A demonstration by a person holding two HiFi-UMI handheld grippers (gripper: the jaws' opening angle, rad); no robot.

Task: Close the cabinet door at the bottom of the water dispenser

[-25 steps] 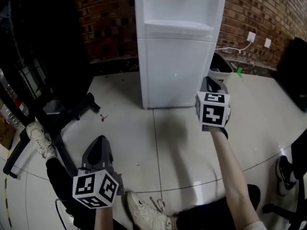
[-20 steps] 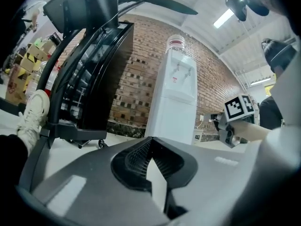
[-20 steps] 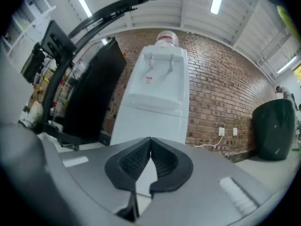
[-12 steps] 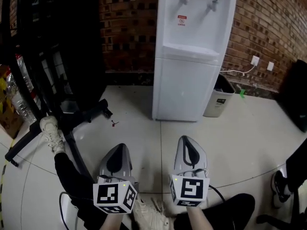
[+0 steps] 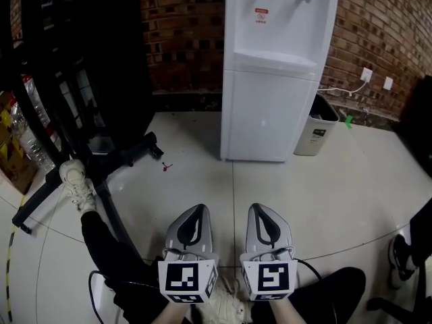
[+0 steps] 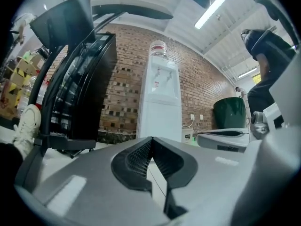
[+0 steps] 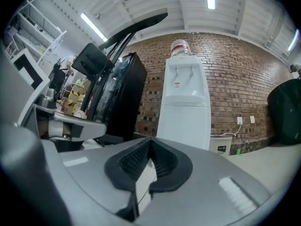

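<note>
While we hold both tools low in the bottom middle of the frame, the left tool (image 5: 196, 209) and the right tool (image 5: 262, 208) sit side by side, each with its jaws pressed together and nothing between them. Both point toward the white water dispenser (image 5: 273, 59) at the top centre, well apart from it. Its lower cabinet door (image 5: 267, 117) lies flush and shut. A small bin (image 5: 314, 133) stands just right of it against the brick wall (image 5: 182, 25).
</note>
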